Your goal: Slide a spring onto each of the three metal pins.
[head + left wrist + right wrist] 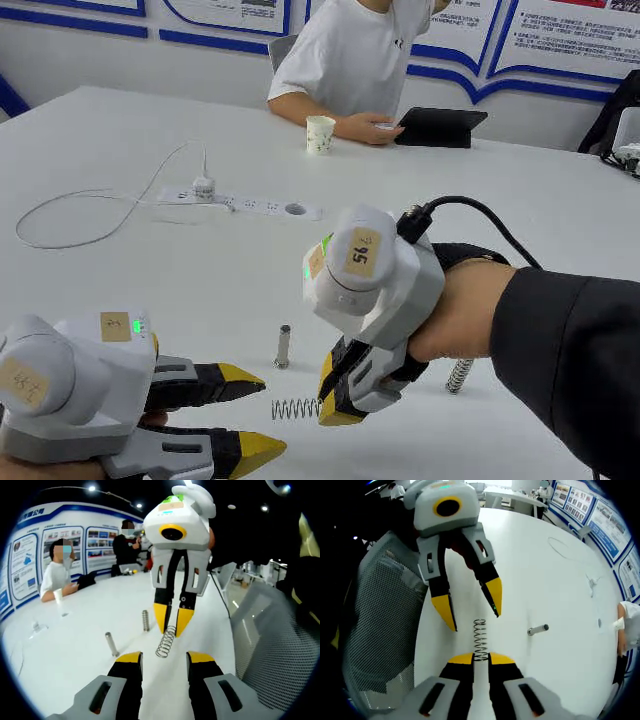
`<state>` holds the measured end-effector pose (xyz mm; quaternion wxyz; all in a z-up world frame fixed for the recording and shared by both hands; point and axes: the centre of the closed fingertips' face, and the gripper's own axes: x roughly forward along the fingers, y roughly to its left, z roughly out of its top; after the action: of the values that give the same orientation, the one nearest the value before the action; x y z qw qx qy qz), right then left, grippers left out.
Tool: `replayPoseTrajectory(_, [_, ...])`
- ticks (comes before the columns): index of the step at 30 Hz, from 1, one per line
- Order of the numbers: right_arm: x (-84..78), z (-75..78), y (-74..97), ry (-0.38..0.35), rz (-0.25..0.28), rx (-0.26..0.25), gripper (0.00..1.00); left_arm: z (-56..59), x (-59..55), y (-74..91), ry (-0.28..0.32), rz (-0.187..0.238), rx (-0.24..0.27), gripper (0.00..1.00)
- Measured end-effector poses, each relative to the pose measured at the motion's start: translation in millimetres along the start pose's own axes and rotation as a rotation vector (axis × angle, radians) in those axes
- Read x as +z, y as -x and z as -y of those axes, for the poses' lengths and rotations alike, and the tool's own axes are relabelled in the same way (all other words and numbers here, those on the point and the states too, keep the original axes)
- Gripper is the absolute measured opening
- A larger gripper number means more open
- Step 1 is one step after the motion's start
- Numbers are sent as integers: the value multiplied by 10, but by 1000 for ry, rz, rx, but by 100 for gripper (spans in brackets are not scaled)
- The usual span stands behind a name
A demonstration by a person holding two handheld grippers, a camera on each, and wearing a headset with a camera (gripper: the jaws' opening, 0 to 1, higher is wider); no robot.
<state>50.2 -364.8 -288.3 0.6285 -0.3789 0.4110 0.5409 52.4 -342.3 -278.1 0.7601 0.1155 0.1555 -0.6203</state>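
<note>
A loose spring (295, 408) lies on the white table (150, 280), and my right gripper (335, 412) points down at its right end. In the right gripper view the spring (480, 639) runs into the narrow gap of my right gripper (481, 659), which is shut on its end. My left gripper (255, 412) is open at the lower left, facing the spring's free end (166, 641). A bare metal pin (283, 345) stands upright just behind the spring. A second spring (459, 375) stands by my right wrist, partly hidden.
A power strip (250, 205) with a white cable (70, 215) lies mid-table. A paper cup (320, 133) and a tablet (440, 127) sit at the far edge before a seated person (350, 60). A mesh chair (380, 610) stands beside the table.
</note>
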Motion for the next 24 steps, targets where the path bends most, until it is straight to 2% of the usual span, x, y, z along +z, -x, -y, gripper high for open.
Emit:
replayPoseTrajectory(13, [59, -78, 36, 61, -10, 9, 12, 117, 58, -38, -53, 22, -53, 17])
replayPoseTrajectory(18, [75, -110, 69, 72, -13, 11, 12, 114, 50, -38, -63, 21, -52, 13])
replayPoseTrajectory(24, [185, -117, 164, 93, 3, -3, 11, 119, 34, -50, -75, 13, -53, 12])
